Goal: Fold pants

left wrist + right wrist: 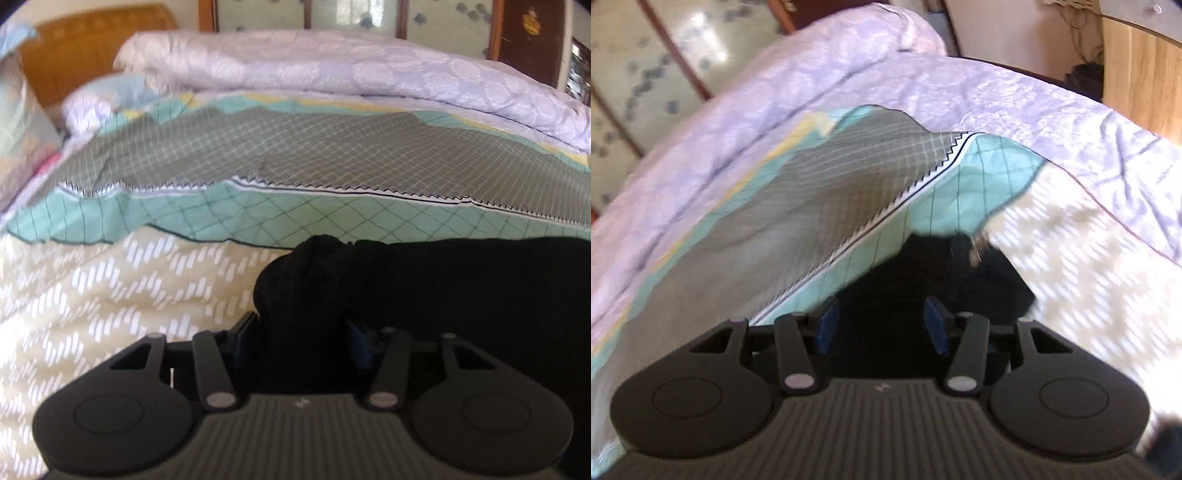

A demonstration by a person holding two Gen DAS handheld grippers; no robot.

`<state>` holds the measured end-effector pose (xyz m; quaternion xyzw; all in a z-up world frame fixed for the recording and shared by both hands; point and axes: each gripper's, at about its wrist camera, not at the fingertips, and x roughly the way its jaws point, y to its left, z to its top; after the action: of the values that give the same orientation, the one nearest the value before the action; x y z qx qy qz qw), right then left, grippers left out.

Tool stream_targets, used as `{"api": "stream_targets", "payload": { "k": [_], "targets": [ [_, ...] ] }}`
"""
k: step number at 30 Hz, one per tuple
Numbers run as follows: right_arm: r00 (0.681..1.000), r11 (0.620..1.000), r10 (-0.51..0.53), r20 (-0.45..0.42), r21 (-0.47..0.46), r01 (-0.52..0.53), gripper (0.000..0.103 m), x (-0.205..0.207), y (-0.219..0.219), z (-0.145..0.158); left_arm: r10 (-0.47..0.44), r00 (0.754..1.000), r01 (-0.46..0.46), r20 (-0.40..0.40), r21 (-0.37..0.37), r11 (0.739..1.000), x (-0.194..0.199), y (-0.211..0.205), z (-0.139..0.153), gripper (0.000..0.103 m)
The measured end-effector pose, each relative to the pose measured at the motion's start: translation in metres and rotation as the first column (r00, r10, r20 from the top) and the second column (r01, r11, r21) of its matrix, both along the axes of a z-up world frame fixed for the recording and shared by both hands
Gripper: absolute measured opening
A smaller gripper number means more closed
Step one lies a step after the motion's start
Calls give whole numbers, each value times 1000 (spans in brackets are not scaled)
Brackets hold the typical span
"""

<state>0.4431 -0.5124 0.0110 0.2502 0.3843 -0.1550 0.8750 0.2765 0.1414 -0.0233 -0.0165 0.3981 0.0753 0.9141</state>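
Observation:
Black pants (461, 295) lie on the patterned bed sheet (110, 295), filling the lower right of the left wrist view. My left gripper (303, 332) has a bunched fold of the pants between its blue pads (245, 332), and the cloth rises in a lump just ahead. In the right wrist view the pants (960, 273) are a dark patch ahead. My right gripper (882, 325) has its blue pads (827, 321) apart with black cloth between them; whether they pinch it I cannot tell. That view is blurred.
A folded lilac quilt (369, 77) lies along the far side of the bed, also in the right wrist view (775, 110). A wooden headboard (92, 44) and pillows (22, 122) are at the left. Wardrobe doors (351, 14) stand behind. A wooden panel (1145, 74) is at the right.

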Motion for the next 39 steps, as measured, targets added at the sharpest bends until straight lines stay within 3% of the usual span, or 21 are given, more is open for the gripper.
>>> {"api": "stream_targets", "payload": {
  "k": [5,6,8,9,11,14,17,20,24,28,29,32,34,36,39],
  "targets": [
    [991,996,-78,-109,-58,72,53,58,-12,-33,-8,999,3,52,86,996,-1,-12,-1,45],
    [990,991,-87,-109,-111,74,49,67,-7,-37,-12,998,7,54,92,996,0,-14,0,44],
    [986,967,-73,-149,-254,33,28,79,10,-39,-17,998,12,58,87,996,1,-14,1,40],
    [986,960,-61,-155,-280,15,18,78,11,-38,-22,998,17,59,81,997,1,-14,2,33],
    [992,980,-62,-106,-196,40,15,61,-2,-30,-34,997,30,64,73,997,0,-13,6,17],
    [996,991,-91,12,-97,91,14,20,-20,-4,-32,995,28,90,44,999,-15,-8,26,14],
    [986,996,-87,139,12,87,14,-39,-40,30,-37,982,34,185,17,999,-52,-1,65,14],
    [972,995,-91,216,67,78,14,-121,-58,56,-65,958,74,280,-20,997,-117,7,107,14],
    [960,985,-137,245,133,106,14,-243,-86,53,-103,944,120,314,-33,992,-211,14,131,14],
    [958,972,-214,193,142,188,15,-348,-100,18,-110,949,132,295,-56,990,-299,14,118,15],
    [963,972,-219,158,124,200,16,-364,-100,4,-109,958,132,267,-70,989,-314,13,108,21],
    [962,960,-273,29,76,270,26,-394,-99,-35,-100,993,104,68,-67,992,-342,5,65,63],
    [940,939,-334,67,114,326,23,-416,-102,-40,-92,996,92,6,-98,991,-362,2,48,61],
    [921,925,-378,99,94,369,27,-427,-96,-28,-107,994,108,17,-91,990,-377,1,51,63],
    [926,943,-333,177,51,329,28,-429,-81,-6,-108,992,120,70,-192,974,-391,20,70,64]
  ]
}}
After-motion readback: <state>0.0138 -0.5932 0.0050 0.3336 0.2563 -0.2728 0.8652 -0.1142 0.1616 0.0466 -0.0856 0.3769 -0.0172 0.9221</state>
